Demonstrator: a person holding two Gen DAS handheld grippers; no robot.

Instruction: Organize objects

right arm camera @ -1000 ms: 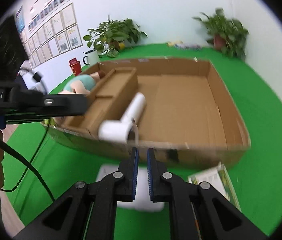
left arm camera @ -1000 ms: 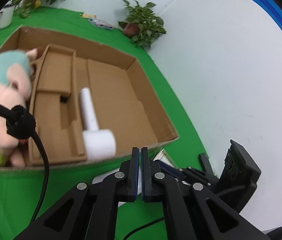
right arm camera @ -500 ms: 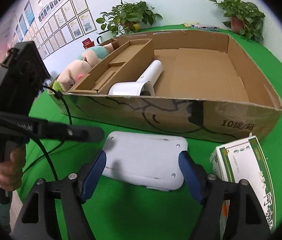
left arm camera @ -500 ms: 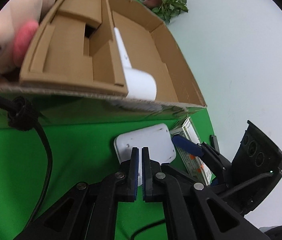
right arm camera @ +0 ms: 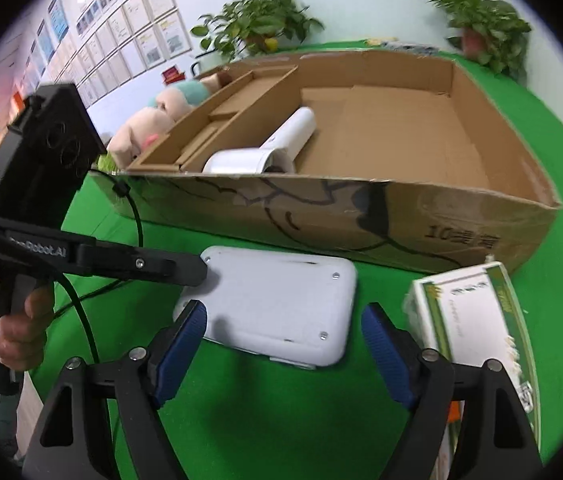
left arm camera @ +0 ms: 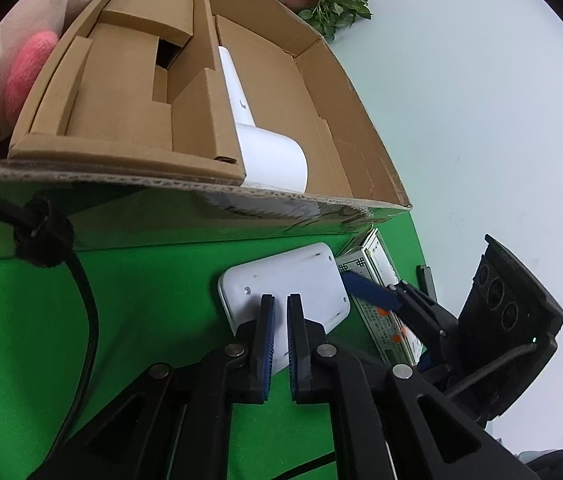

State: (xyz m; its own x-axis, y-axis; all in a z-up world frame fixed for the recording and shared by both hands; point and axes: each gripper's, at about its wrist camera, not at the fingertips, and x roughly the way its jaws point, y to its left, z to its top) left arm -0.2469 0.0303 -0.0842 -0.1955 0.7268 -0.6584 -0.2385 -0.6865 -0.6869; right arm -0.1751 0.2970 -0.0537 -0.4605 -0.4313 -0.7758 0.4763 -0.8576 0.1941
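Observation:
A white flat device with rounded corners (right arm camera: pixel 277 304) lies screws-up on the green cloth, in front of a big cardboard box (right arm camera: pixel 401 220). My right gripper (right arm camera: pixel 283 336) straddles the device's near edge. Its jaws are wide and still opening, and the pads are not pressing on the device. My left gripper (left arm camera: pixel 279 312) hangs over the device (left arm camera: pixel 293 280), nearly shut, its jaws parting by a crack with nothing between them. In the right wrist view its tip (right arm camera: pixel 197 270) sits at the device's left corner. A white hair dryer (right arm camera: pixel 277 148) lies inside the box.
A plush pig (right arm camera: pixel 149 124) and a cardboard insert (left arm camera: pixel 121 92) fill the box's left side. A green-and-white carton (right arm camera: pixel 473 320) lies just right of the device, near my right finger. Potted plants (right arm camera: pixel 485 28) stand at the back. A black cable (left arm camera: pixel 81 300) trails over the cloth.
Both grippers came down from above the box to the white device. The right gripper went from shut to wide open around it. The left gripper's jaws have parted slightly.

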